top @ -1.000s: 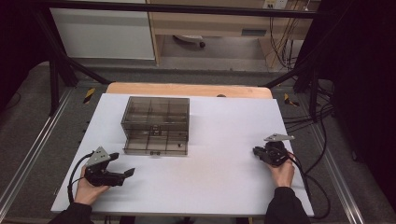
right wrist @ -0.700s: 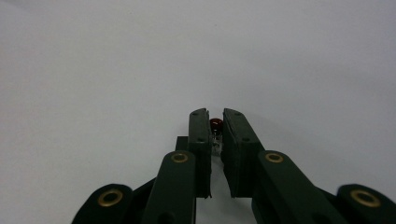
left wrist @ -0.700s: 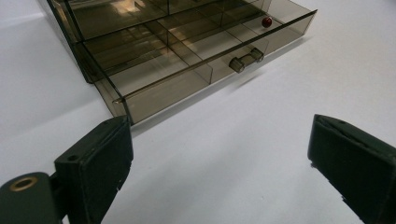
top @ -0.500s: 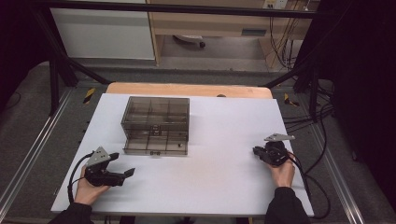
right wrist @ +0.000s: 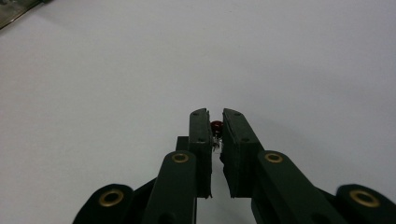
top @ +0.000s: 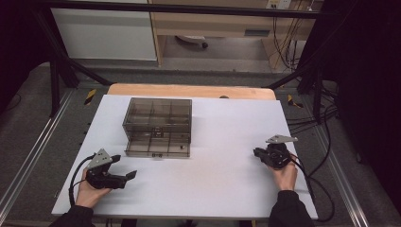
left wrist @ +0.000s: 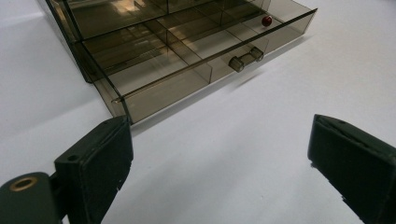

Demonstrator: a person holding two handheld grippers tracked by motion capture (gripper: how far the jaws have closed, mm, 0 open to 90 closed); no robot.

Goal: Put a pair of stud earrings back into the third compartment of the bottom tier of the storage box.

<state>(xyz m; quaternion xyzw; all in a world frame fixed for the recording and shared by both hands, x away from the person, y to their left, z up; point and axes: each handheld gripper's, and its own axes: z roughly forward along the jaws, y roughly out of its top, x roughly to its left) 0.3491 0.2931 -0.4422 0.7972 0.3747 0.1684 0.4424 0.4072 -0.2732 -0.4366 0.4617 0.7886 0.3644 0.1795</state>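
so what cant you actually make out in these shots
- Small red thing pinched in the right gripper, right gripper view: the jaws cover most of it, so its shape is unclear.
- Red bead in the open drawer, left gripper view: too small to identify.
- Box, high view: contents obscured by the smoky tint.
- Left gripper: open, holds nothing.

A lab or workshop recording bay: a white counter (top: 227, 142) stands inside a black metal frame (top: 56, 71), cable bundles (top: 288, 42) hang beside a wooden workbench (top: 227, 23), over grey floor (top: 28, 127).
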